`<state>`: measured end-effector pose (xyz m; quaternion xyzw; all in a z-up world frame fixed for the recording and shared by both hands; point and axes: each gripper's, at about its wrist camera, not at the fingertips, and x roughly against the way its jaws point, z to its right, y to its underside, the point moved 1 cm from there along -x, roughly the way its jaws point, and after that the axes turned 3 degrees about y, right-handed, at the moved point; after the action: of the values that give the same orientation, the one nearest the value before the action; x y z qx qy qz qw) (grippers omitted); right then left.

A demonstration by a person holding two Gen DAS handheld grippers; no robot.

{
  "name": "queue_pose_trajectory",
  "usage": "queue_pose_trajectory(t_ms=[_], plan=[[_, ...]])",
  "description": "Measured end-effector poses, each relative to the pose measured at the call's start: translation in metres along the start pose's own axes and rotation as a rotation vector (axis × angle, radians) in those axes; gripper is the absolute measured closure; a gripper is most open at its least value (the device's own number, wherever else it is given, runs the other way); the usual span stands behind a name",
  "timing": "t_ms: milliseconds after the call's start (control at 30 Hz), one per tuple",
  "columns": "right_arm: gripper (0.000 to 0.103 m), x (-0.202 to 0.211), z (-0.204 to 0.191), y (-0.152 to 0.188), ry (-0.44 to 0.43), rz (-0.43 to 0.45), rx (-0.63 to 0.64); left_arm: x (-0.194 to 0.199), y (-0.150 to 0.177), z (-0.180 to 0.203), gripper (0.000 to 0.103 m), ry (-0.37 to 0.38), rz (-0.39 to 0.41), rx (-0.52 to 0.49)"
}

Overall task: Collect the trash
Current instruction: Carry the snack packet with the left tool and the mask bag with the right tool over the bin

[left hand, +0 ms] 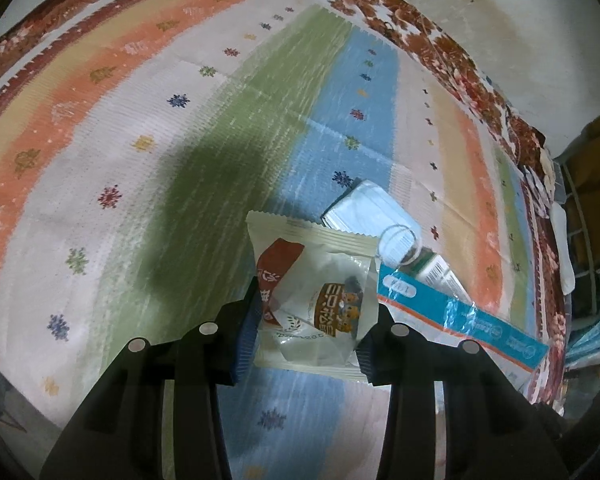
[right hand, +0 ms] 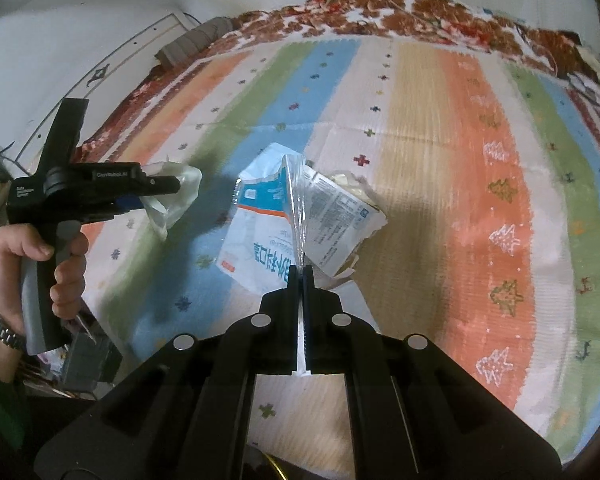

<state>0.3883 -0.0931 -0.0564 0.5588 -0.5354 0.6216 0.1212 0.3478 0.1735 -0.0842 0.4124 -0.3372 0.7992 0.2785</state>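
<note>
Gripping a cream snack wrapper (left hand: pixel 314 300) between the blue-padded fingers of the left gripper (left hand: pixel 308 320), seen from the left wrist, lifted over the striped rug (left hand: pixel 140 128). Just right of the wrapper: a pale blue face mask (left hand: pixel 370 208), a small white and green box (left hand: pixel 440 274) and the blue and white mask bag (left hand: pixel 460 320), bag edge touching the wrapper's right side.

Seen from the right wrist: right gripper (right hand: pixel 302 276) fingers pressed together, pinching the clear edge of the mask bag (right hand: pixel 260 224) and pulling it up off the striped rug (right hand: pixel 460 160). Left of the bag, left gripper (right hand: pixel 156 194) held by a hand (right hand: pixel 56 264) with a metal watch, carrying the cream wrapper (right hand: pixel 176 192) clear of the rug
</note>
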Motion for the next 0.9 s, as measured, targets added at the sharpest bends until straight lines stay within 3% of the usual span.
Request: queue_pose_trajectory(t_ms=[300,900], plan=[[0.102,0.044,-0.022,0.01,0.018,0.069,0.026,0.04,0.018,0.005,0.062,0.052,0.027,-0.028],[0.102,0.11,-0.053,0.054,0.026,0.156,0.062,0.1,0.072,0.038,0.062,0.073,0.085,-0.22]])
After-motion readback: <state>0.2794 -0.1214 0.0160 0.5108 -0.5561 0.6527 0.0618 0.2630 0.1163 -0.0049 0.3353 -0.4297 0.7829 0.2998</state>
